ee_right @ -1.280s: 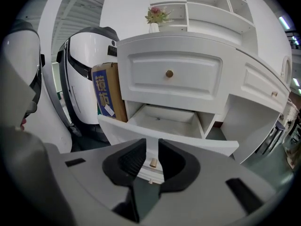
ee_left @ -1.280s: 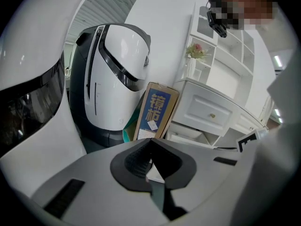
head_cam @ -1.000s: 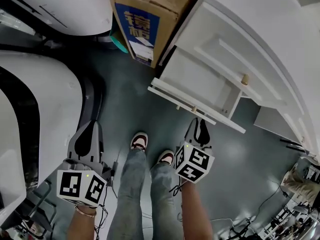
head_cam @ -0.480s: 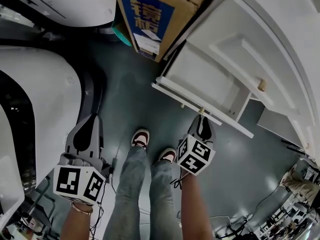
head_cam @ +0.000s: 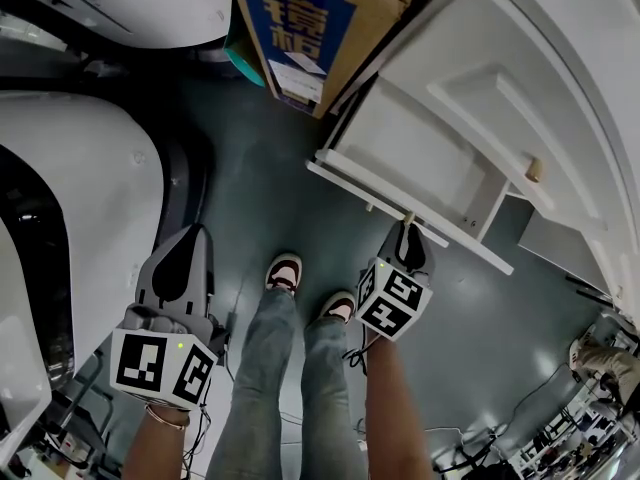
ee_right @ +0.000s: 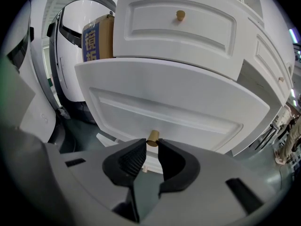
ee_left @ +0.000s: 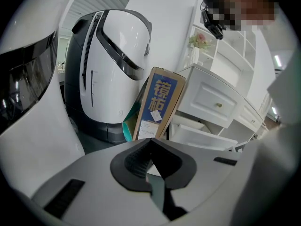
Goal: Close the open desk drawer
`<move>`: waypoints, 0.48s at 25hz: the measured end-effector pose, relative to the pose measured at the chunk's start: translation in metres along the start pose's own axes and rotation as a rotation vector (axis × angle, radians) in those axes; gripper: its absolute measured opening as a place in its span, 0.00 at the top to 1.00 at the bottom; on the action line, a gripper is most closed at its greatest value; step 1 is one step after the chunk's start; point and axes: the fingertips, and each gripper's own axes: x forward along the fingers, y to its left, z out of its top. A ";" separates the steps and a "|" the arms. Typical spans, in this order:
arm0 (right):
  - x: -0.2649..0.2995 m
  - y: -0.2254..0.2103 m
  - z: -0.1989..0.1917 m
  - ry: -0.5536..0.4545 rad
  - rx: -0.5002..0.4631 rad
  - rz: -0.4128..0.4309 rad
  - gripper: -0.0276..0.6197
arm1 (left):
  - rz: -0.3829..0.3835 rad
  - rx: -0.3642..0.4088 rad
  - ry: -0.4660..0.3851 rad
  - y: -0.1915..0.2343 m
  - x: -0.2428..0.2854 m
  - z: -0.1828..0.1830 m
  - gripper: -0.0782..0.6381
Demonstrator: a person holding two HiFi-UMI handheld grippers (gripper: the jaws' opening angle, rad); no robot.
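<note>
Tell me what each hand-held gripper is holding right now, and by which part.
Left hand-held gripper: nothing, jaws shut. Right hand-held gripper: jaw tips flank the open drawer's knob; whether they pinch it cannot be told.

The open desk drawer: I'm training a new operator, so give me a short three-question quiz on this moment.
1. True or false: the cardboard box lies inside the open drawer.
2. The drawer's knob sits: A) at the right gripper's jaw tips; B) between the left gripper's jaws; C) out of every view.
3. Which gripper's jaws are together?
Key: 1 false, the box stands beside the desk; 2 A; 3 the left.
</note>
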 end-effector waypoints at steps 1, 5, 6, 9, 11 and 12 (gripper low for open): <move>0.000 0.000 0.000 0.001 -0.002 0.000 0.82 | -0.001 0.000 0.000 0.000 0.000 0.000 0.87; 0.000 0.000 0.000 0.007 -0.006 0.002 0.83 | -0.002 -0.002 0.003 -0.001 0.000 -0.001 0.87; 0.000 0.000 0.000 0.008 -0.004 0.003 0.83 | -0.003 -0.003 0.004 -0.001 0.001 -0.001 0.87; 0.001 -0.001 0.001 0.017 0.006 0.006 0.84 | -0.004 -0.004 0.006 -0.001 0.002 -0.002 0.87; 0.003 -0.001 0.003 0.020 0.010 0.006 0.84 | -0.004 -0.003 0.008 -0.001 0.002 -0.002 0.87; 0.005 -0.002 0.005 0.020 0.010 0.006 0.84 | -0.004 -0.003 0.009 -0.002 0.003 -0.002 0.87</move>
